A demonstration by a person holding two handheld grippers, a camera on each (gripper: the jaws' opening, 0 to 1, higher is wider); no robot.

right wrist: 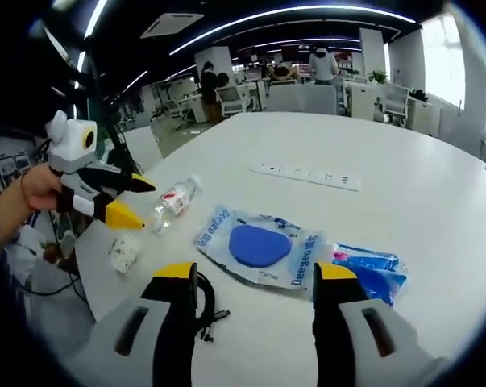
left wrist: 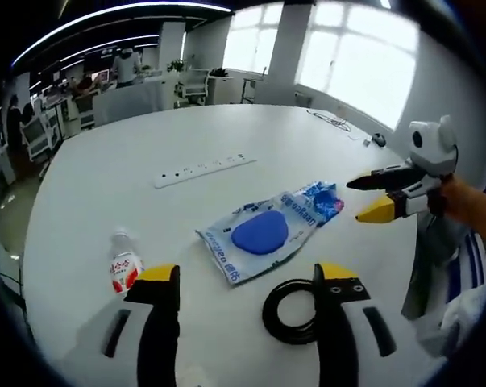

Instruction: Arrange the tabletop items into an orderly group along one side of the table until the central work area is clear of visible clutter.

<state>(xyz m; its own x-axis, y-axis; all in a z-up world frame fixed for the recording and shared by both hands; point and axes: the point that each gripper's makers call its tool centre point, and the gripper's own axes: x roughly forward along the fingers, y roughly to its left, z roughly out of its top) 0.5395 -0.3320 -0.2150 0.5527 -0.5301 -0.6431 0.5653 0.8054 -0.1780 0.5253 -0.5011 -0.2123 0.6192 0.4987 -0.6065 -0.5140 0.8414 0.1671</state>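
Observation:
A blue and white plastic package (left wrist: pixel 267 234) with a round blue piece inside lies mid-table, also in the right gripper view (right wrist: pixel 263 246). A smaller blue packet (right wrist: pixel 371 270) touches its end. A small bottle with a red label (left wrist: pixel 124 266) lies on its side near the table edge (right wrist: pixel 172 201). A black cable coil (left wrist: pixel 291 310) rests by my left gripper's right jaw. My left gripper (left wrist: pixel 247 278) is open and empty above the near table edge. My right gripper (right wrist: pixel 255 278) is open too, hovering before the package. Each gripper also appears in the other's view (left wrist: pixel 358 200) (right wrist: pixel 139 201), jaws apart.
A white power strip (left wrist: pixel 204 170) (right wrist: pixel 307 174) lies farther back on the round white table (left wrist: pixel 146 137). A small white roll (right wrist: pixel 123 252) sits near the table edge by the bottle. A thin cable (left wrist: pixel 331 121) and a dark mouse (left wrist: pixel 378 139) lie at the far side. Office chairs and desks stand beyond.

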